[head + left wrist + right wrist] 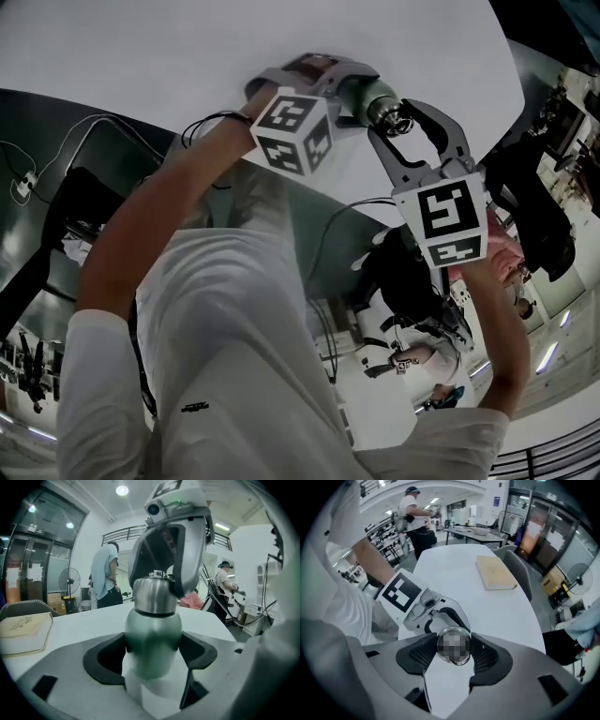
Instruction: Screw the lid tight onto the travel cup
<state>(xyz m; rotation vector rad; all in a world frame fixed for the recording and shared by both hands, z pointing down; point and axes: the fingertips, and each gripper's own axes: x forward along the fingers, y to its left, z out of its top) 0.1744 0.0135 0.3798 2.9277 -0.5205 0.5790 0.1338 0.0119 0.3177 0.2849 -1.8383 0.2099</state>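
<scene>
A green metal travel cup (153, 639) stands upright on the white table (84, 625), and my left gripper (152, 656) is shut on its lower body, one dark pad on each side. On top sits a silver lid (155, 596). My right gripper (454, 649) comes down from above and is shut on the lid (454, 645), which both pads touch. In the head view the cup (364, 94) is mostly hidden between the left gripper (349, 86) and the right gripper (394, 120).
A beige book (496, 573) lies further out on the table (454, 569), also seen as the book (26, 632) at the left. People stand beyond the table; a fan (69, 581) and boxes are by the glass wall.
</scene>
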